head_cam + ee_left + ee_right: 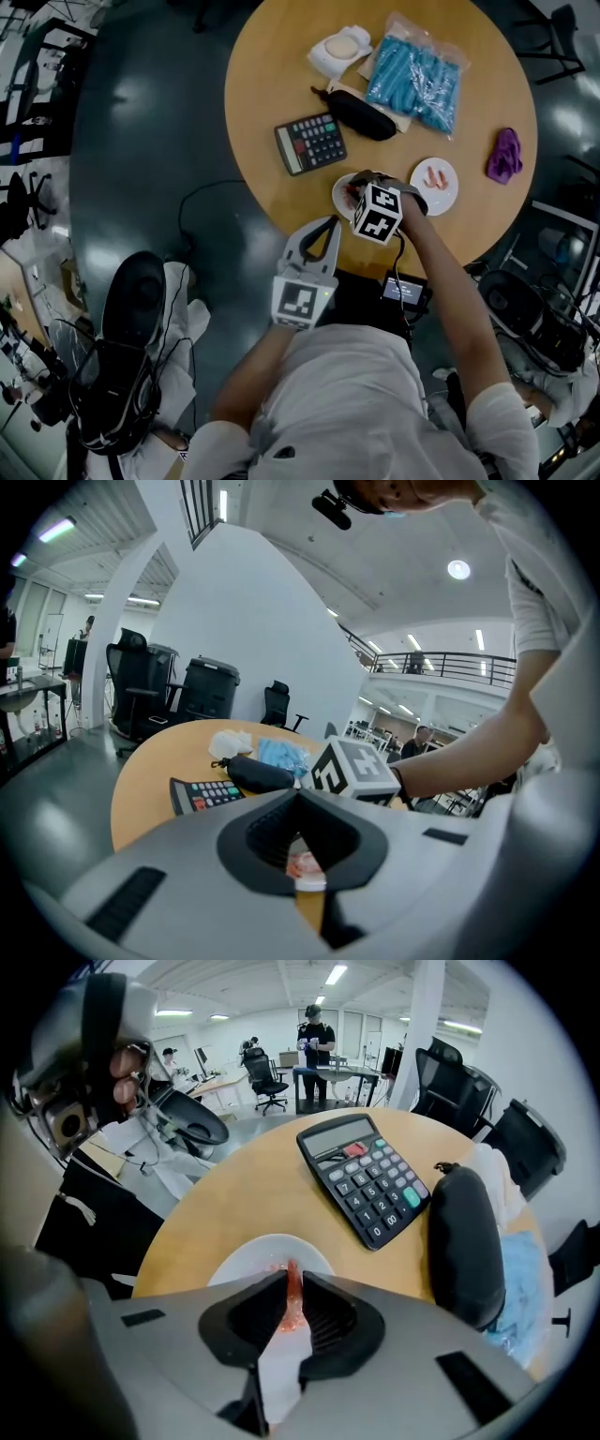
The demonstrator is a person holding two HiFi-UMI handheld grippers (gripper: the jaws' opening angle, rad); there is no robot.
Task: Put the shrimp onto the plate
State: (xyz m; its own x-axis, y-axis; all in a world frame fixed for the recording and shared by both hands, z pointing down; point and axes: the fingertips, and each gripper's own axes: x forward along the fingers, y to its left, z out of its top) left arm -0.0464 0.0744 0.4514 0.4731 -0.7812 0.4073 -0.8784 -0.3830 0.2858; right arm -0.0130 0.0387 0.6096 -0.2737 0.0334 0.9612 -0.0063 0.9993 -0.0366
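The right gripper has its jaws pinched on a shrimp lying in the white dish below them. The grasp looks made; the next move is to lift it clear and carry it to the plate on the counter. The left gripper hangs back, jaws together on nothing.

**Left gripper closed, facing round wooden table**

Left gripper: jaw tips meet, nothing clamped. Through the gap behind the tips, a pink shrimp lies on a white plate. On the table beyond: calculator at left, black pouch just beside it, blue packet and white bundle behind. Marker cube stands right of the pouch, with a forearm reaching in from the right.
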